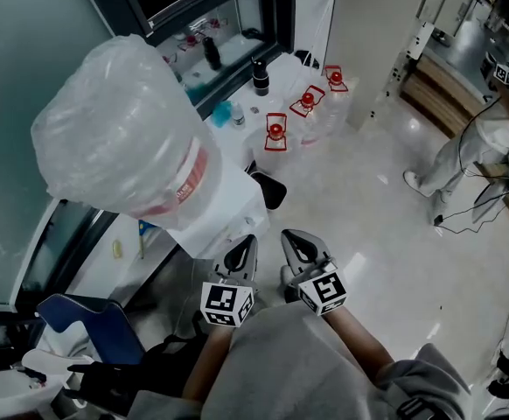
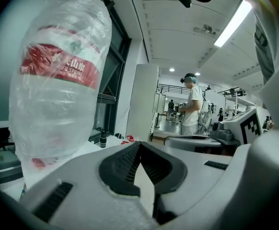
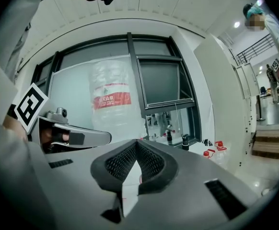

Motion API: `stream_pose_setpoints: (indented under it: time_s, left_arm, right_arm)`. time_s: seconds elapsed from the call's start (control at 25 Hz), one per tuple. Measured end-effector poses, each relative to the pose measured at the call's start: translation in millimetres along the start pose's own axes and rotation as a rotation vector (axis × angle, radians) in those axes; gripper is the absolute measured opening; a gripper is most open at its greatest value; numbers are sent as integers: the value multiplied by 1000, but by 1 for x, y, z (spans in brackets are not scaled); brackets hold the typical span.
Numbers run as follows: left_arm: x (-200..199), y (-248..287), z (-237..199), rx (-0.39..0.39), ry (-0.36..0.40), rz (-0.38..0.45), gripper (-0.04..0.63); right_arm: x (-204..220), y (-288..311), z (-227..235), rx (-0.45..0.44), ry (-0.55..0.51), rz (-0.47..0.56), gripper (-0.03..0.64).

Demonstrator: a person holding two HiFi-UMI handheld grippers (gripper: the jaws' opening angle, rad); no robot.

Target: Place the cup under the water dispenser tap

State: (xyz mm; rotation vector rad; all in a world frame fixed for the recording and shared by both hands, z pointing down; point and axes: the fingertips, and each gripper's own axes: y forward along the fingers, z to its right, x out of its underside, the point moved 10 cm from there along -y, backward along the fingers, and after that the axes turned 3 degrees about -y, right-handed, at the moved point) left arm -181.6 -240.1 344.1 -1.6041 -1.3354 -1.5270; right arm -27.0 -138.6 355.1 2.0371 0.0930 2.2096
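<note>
Two grippers are seen side by side: the left hand-held gripper (image 1: 241, 252) and the right hand-held gripper (image 1: 298, 245). Both are pressed together, and nothing is held in them. One water dispenser (image 1: 228, 208) is seen just past them, on the left. One big bottle (image 1: 123, 129), wrapped in clear plastic, is set on top of it. "SPRING" is written on its red label (image 2: 58, 63). Three clear jugs (image 1: 275, 131) with red caps are lined up farther off. The cup's place cannot be told.

A glossy pale floor (image 1: 359, 226) is carrying the white water dispenser (image 1: 228, 213) at near left; three red-capped clear jugs (image 1: 307, 101) are standing farther back, in a row.
</note>
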Motion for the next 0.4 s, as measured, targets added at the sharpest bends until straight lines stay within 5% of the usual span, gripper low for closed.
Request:
stream_pose_setpoints:
  time_s: [0.4]
  left_arm:
    - [6,-13,-13,-27,-13,-5,11]
  right_arm:
    - [7,0,-7,11,33,-4,11]
